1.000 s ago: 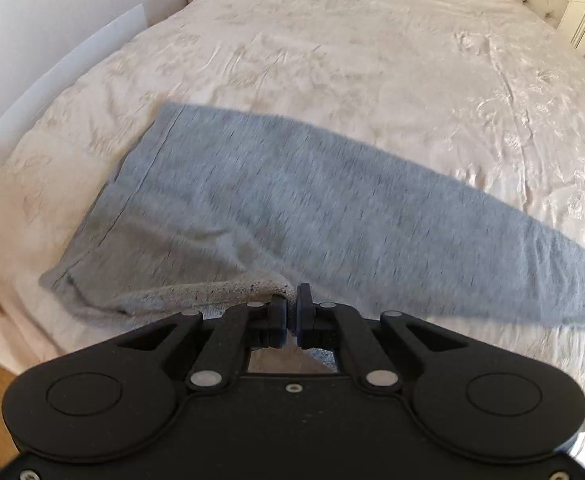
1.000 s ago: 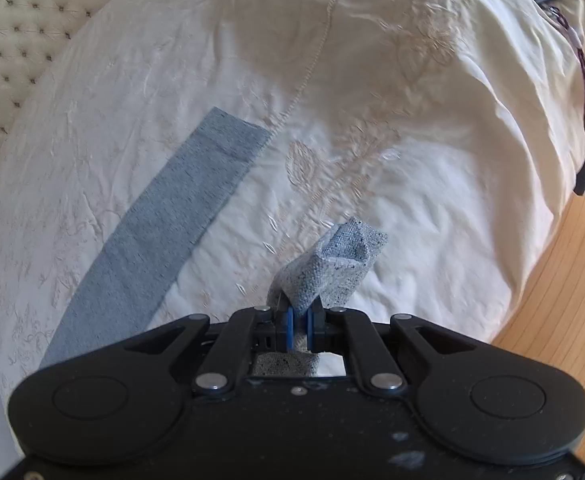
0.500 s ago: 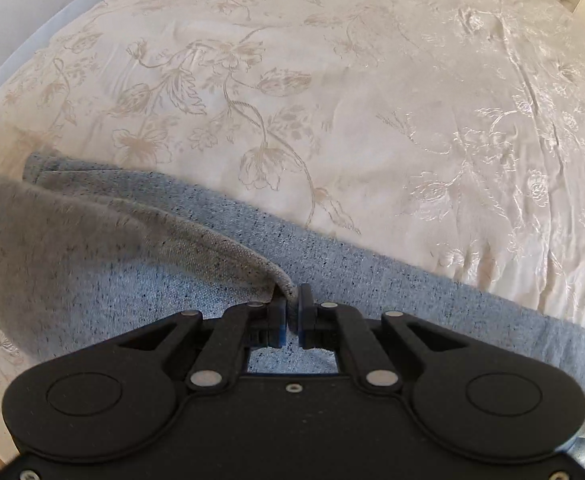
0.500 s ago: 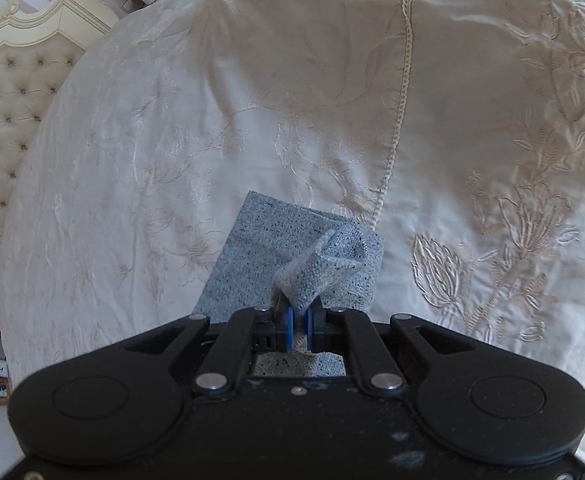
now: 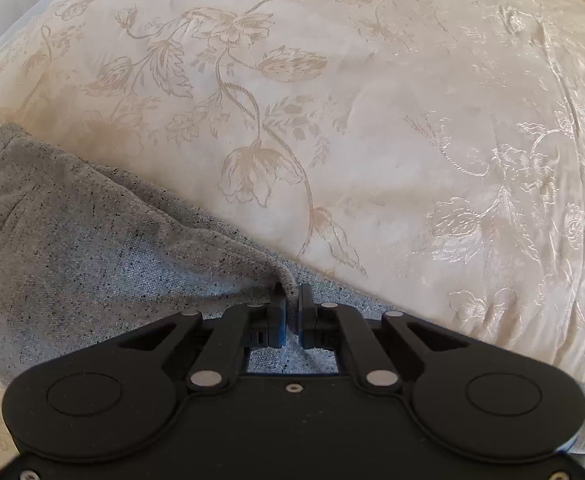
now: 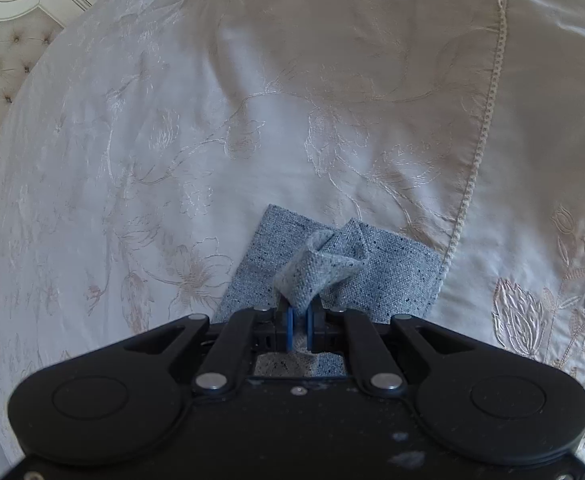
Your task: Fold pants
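The grey pants (image 5: 92, 248) lie on the cream bedspread (image 5: 372, 120). The left gripper (image 5: 290, 300) pinches a raised fold tight. The right gripper (image 6: 299, 320) has a cuff bunched between its jaws, which are easing apart, pads touching cloth.

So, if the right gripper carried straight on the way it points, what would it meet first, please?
Probably the flat layer of the grey pants lying under the fold the right gripper pinches, with the bedspread beneath; depth is hard to judge.
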Tool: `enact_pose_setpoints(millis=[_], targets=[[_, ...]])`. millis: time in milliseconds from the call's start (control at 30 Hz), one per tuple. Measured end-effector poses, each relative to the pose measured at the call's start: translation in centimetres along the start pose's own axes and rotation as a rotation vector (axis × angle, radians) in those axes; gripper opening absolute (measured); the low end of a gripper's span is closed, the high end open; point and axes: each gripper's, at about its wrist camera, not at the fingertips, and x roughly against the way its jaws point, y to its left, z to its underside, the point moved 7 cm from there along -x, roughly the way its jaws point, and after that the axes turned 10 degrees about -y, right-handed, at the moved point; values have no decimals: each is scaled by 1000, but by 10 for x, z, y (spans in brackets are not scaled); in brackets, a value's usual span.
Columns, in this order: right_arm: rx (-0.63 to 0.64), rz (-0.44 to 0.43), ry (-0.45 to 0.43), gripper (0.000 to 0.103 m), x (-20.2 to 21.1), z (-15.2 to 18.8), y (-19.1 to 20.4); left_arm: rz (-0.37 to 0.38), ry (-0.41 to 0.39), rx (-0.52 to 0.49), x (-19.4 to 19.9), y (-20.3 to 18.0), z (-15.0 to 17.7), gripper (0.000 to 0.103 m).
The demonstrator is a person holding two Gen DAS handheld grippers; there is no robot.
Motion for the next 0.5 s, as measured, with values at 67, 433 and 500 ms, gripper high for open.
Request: enact_pose_setpoints(millis=[67,433,500], targets=[[38,-37,-5,17,-6,-3,6,1,12,3,-6,2,1,7],[134,-137,-122,22,50,-22,-20,6,30,30,-24,5,1,8],[157,-132,-97,22,49,-18,-34,8,35,66,-24,8,1,9]])
